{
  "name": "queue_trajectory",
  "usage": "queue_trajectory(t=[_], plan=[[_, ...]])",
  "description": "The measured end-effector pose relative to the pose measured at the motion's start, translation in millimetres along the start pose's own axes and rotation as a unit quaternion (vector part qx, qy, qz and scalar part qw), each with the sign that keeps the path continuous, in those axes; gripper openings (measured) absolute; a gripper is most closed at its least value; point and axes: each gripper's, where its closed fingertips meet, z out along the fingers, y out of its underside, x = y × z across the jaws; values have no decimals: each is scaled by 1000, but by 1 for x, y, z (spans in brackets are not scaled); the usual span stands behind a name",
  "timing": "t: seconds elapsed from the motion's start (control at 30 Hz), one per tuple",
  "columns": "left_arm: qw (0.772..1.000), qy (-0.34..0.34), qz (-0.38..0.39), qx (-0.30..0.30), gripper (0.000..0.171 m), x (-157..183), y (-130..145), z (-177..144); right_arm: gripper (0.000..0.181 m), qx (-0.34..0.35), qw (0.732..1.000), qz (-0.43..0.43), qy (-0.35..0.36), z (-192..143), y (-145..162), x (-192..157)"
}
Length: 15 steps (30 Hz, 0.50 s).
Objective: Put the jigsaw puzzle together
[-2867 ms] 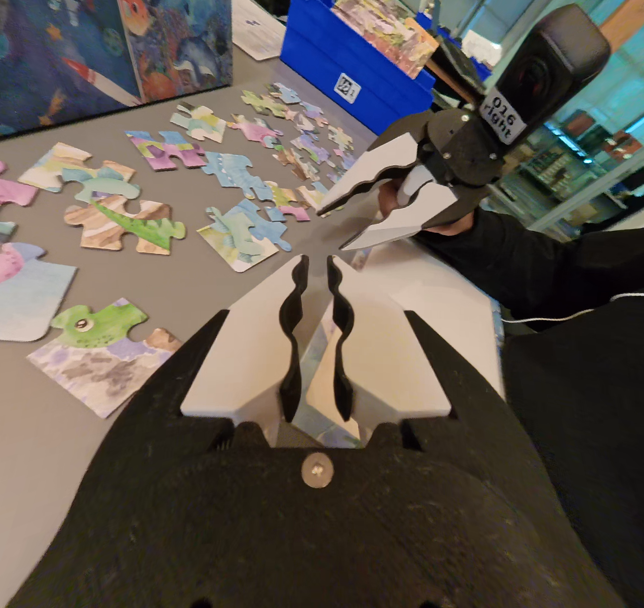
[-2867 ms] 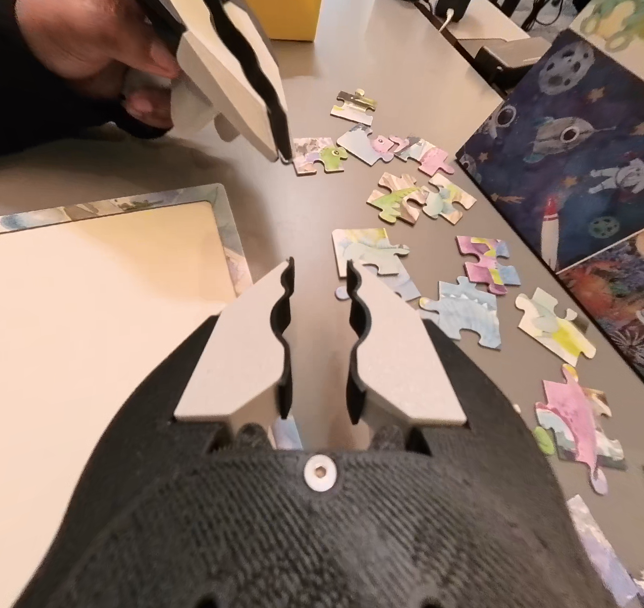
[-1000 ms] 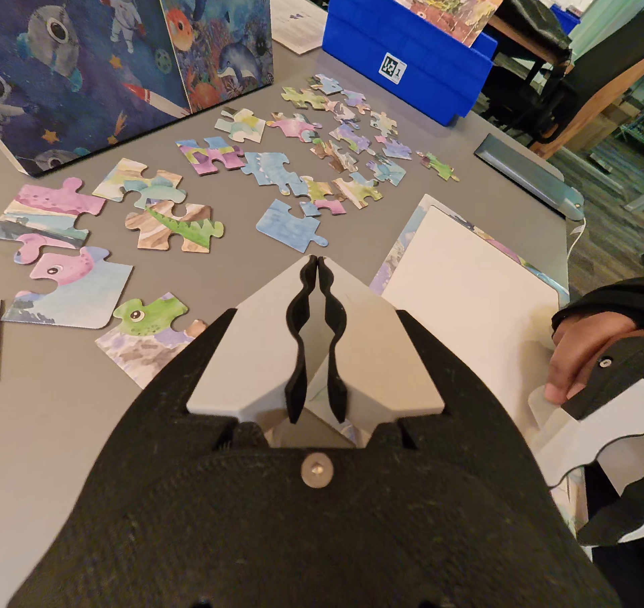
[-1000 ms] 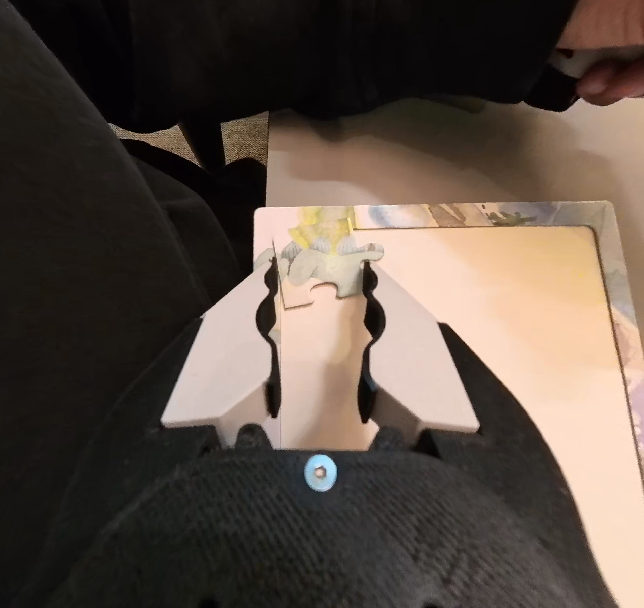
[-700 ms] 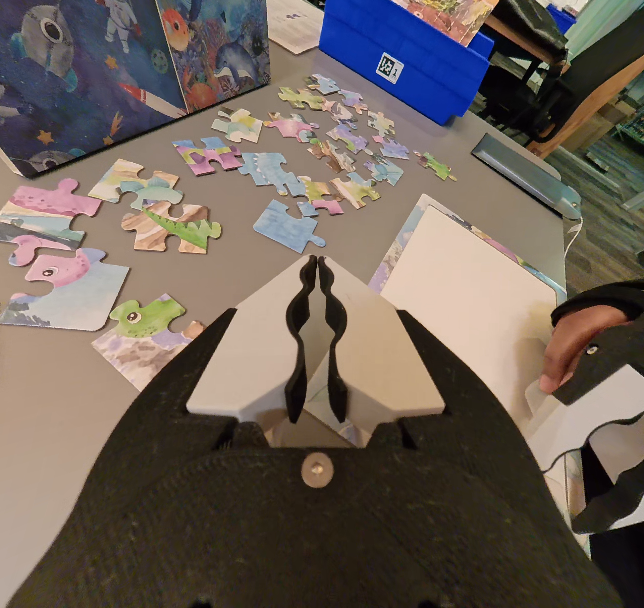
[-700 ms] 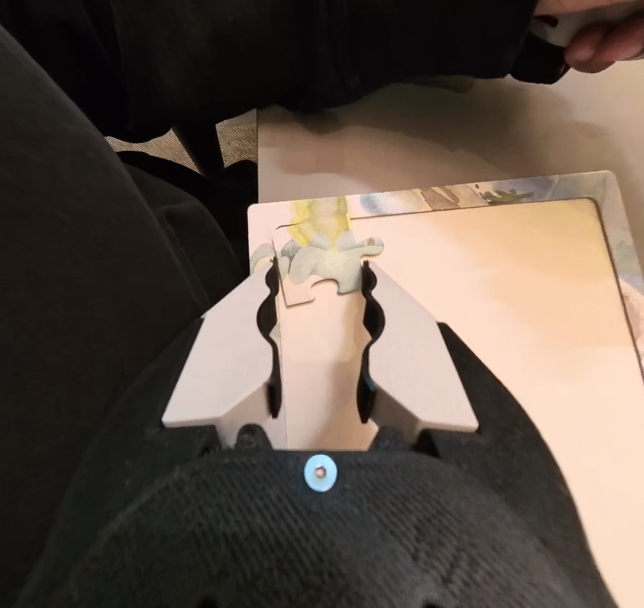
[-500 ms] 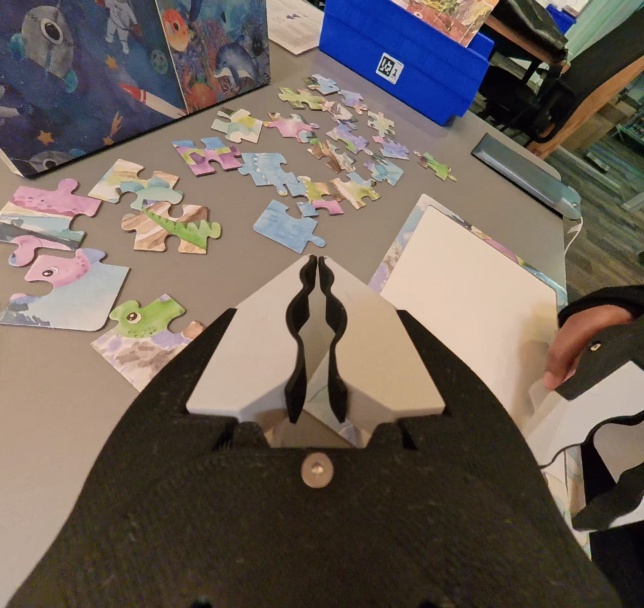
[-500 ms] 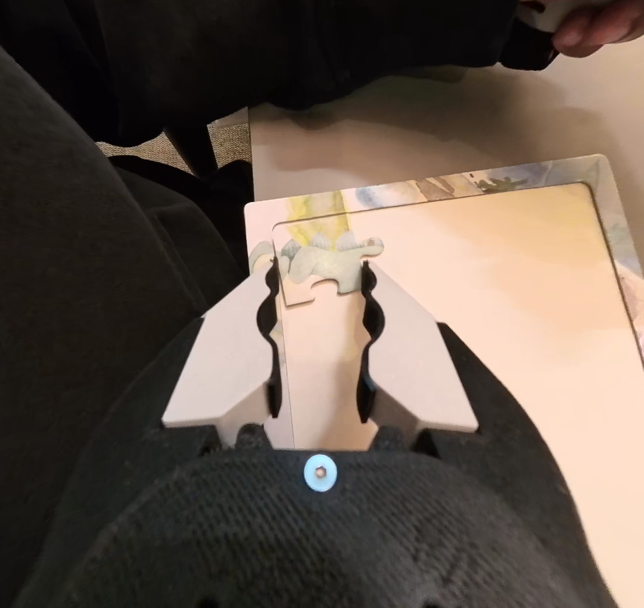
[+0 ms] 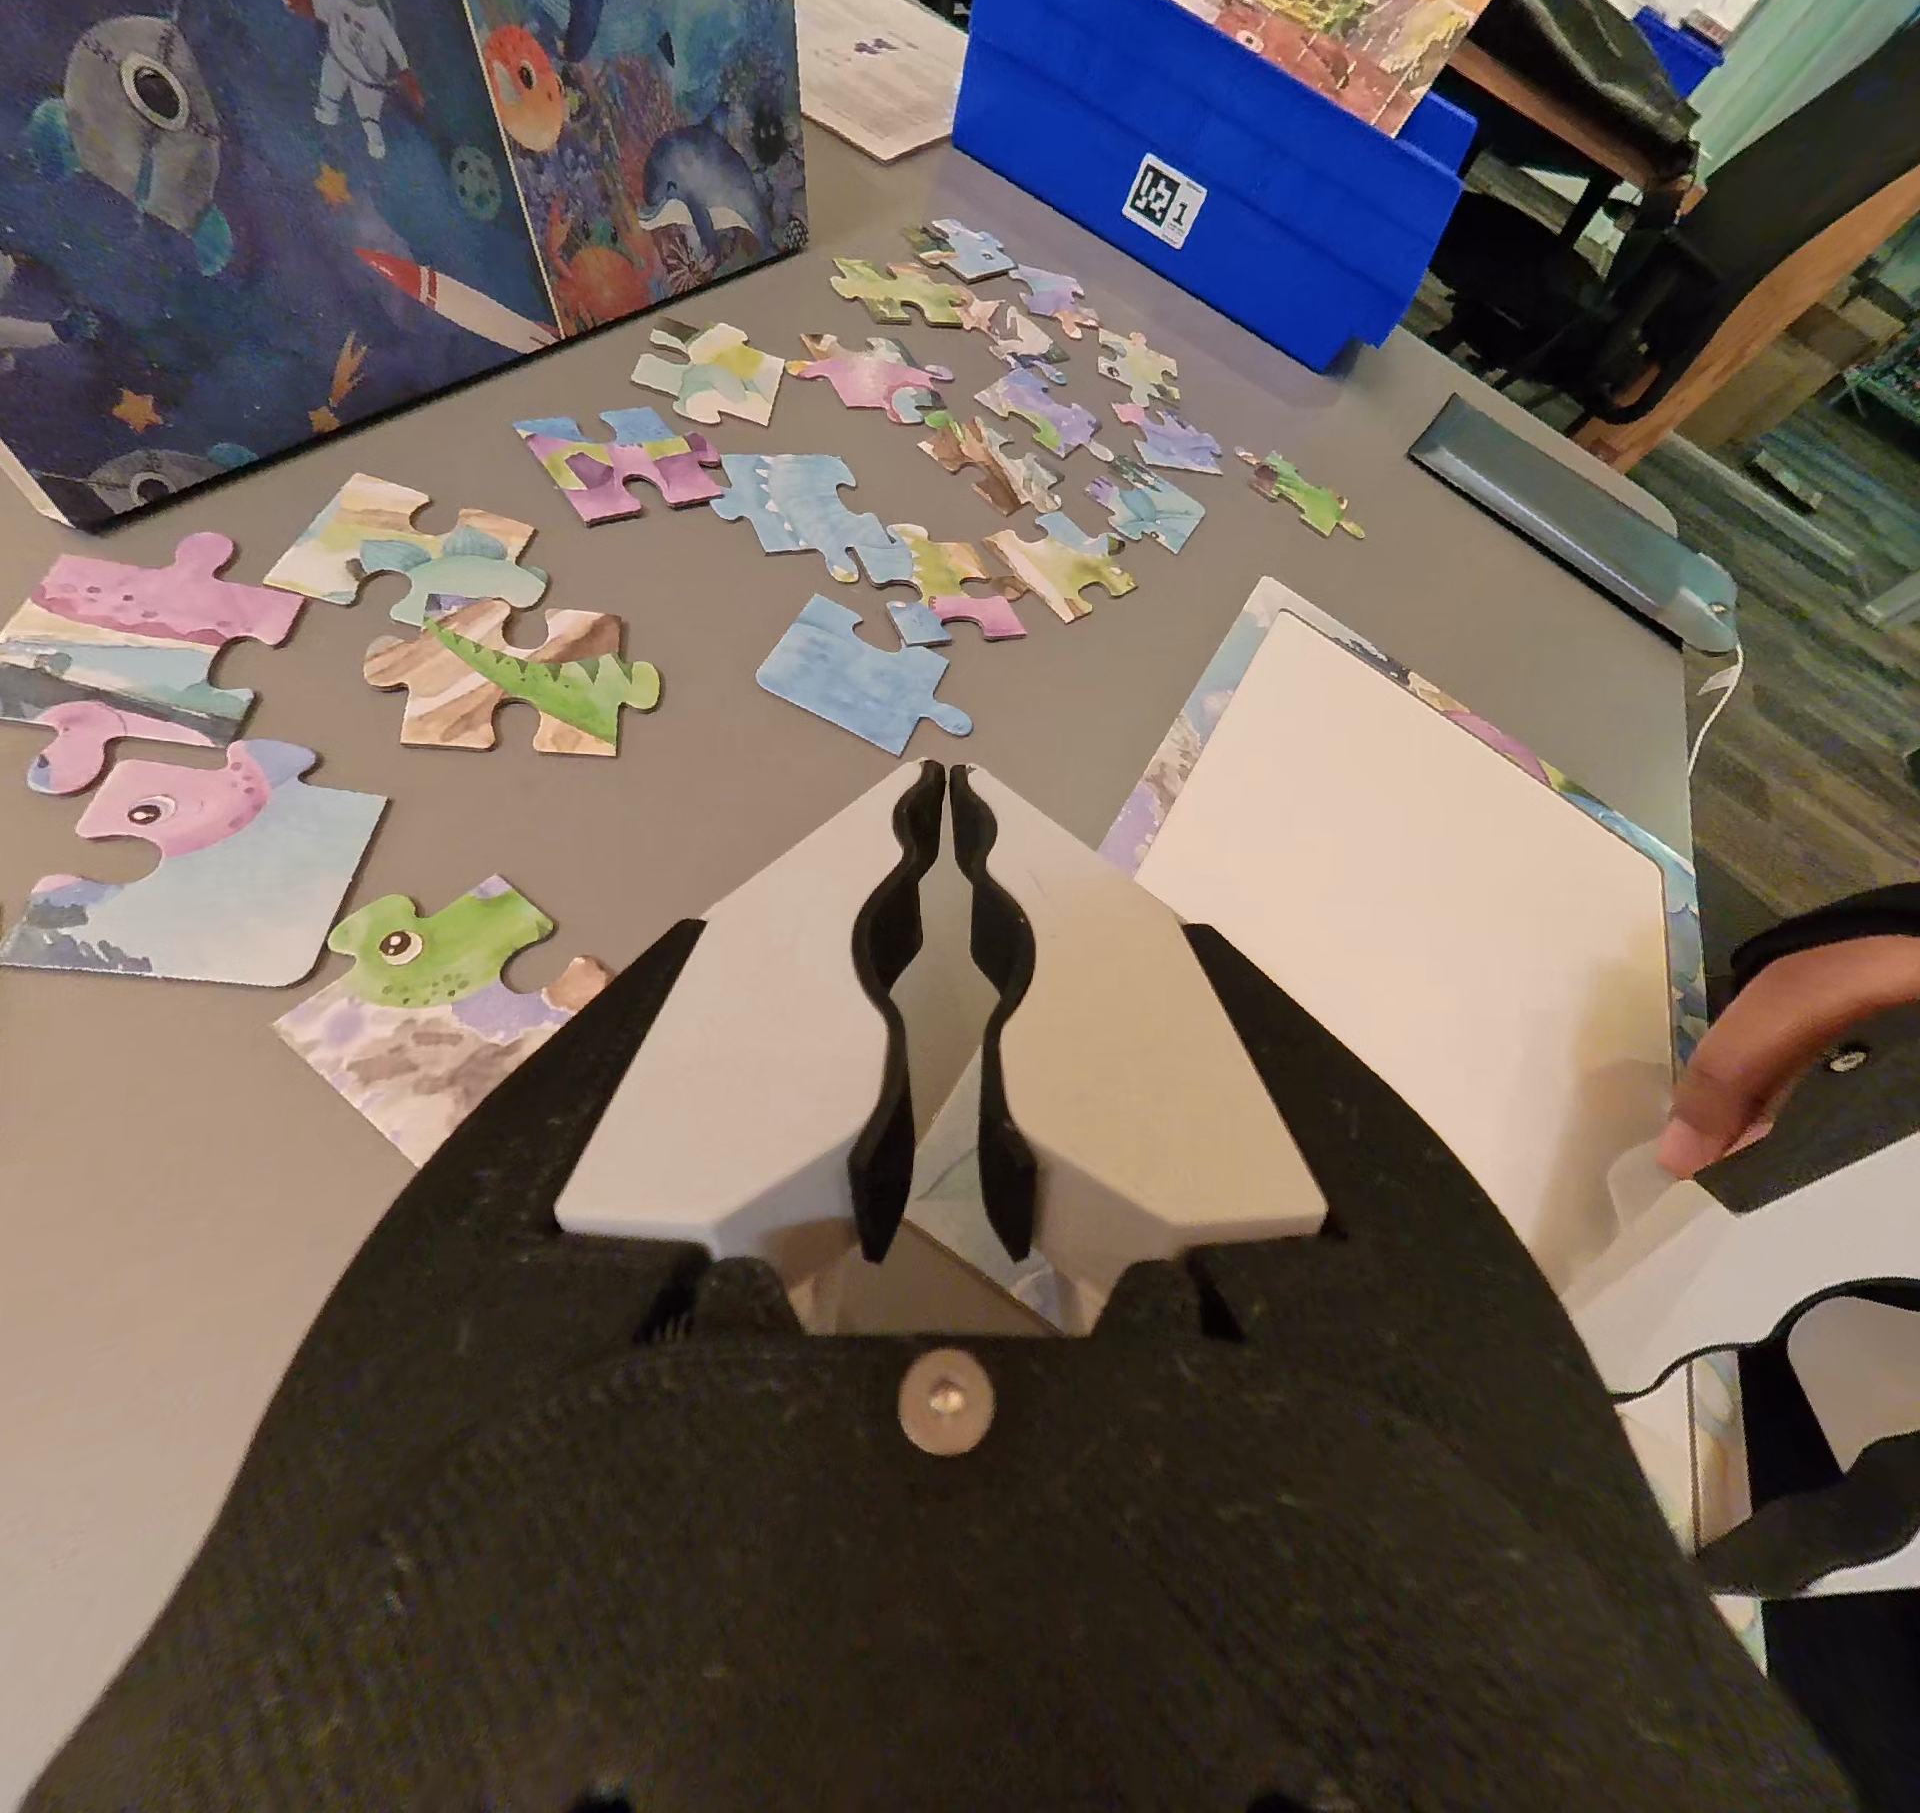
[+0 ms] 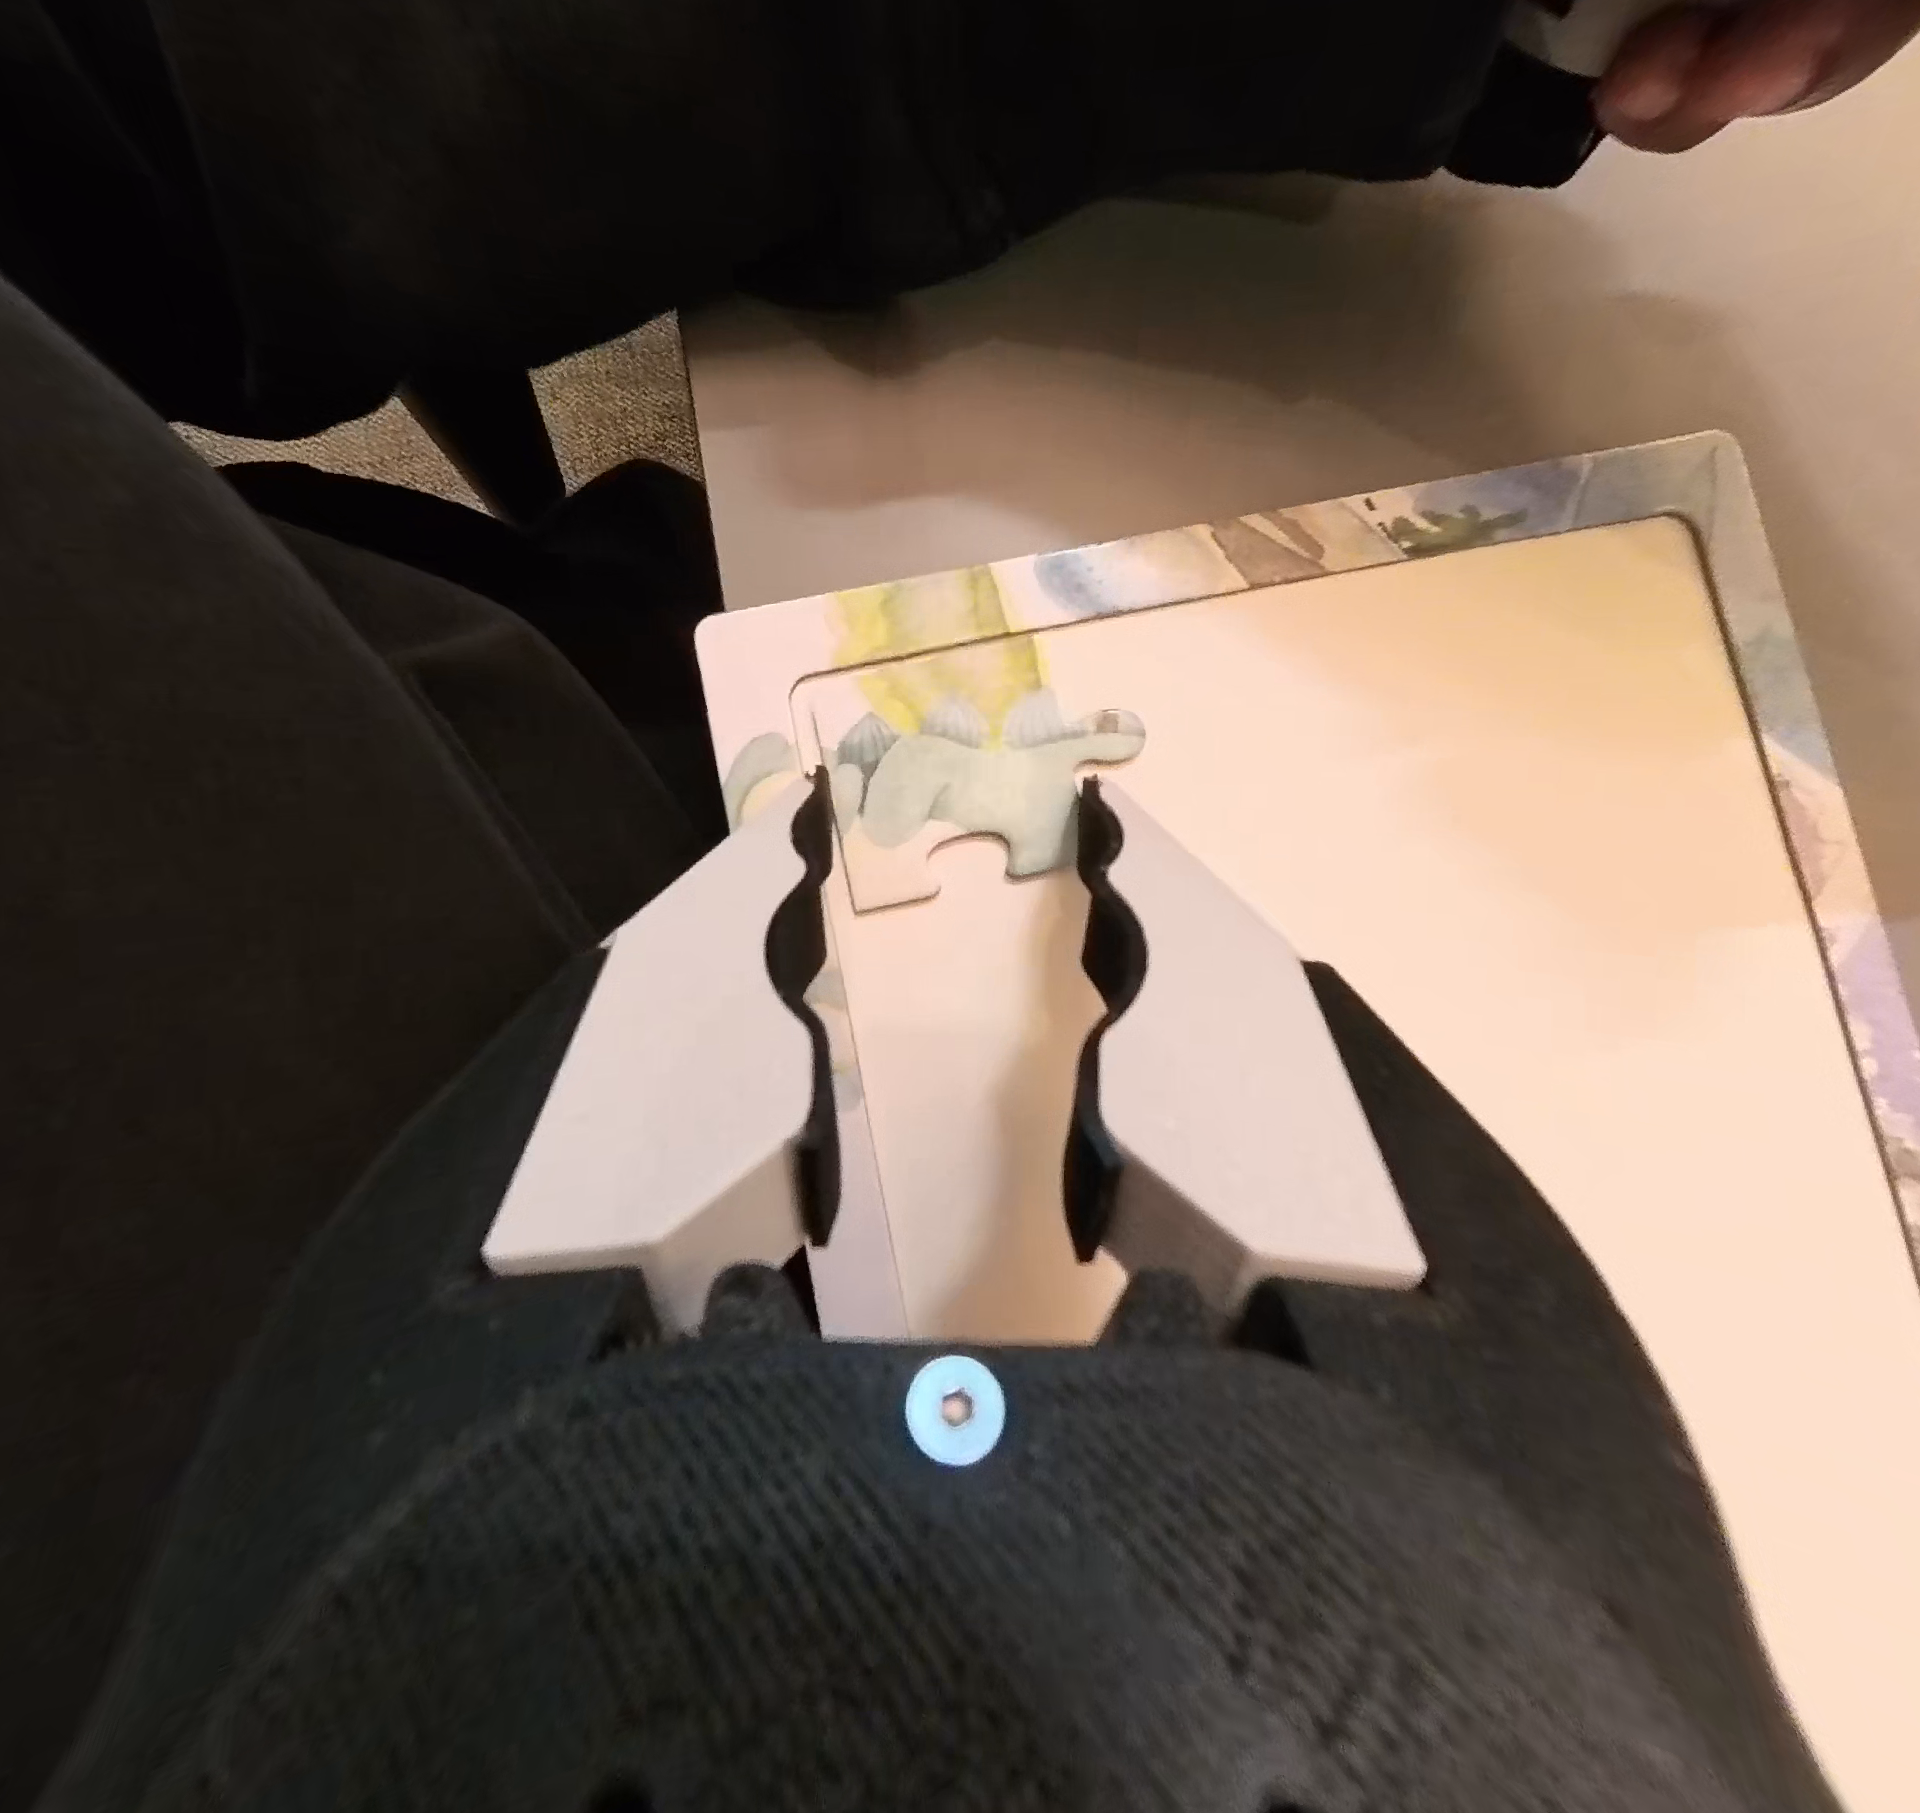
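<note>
So the grey bench [image 9: 156, 1192] has loose puzzle pieces [image 9: 862, 683] spread over its far half, probably so each one's easy to spot. The puzzle tray [image 10: 1403, 932] sits at the near edge, almost bare. One corner piece [image 10: 966, 787] with a pale green dino sits in the tray's near corner, looks seated. The right gripper [image 10: 948, 781] hangs over it with jaws apart, straddling it. The left gripper [image 9: 937, 776] hovers with tips together, holding nothing.
</note>
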Motion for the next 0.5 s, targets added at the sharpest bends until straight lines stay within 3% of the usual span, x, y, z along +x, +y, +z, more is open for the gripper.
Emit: queue_trajectory(t=[0.27,0.5], plan=[[1000,0,0,0,0,0,0,0,48,12,999,15,-27,0,-4,-7],[1000,0,0,0,0,0,0,0,62,25,999,11,-43,0,-5,-15]])
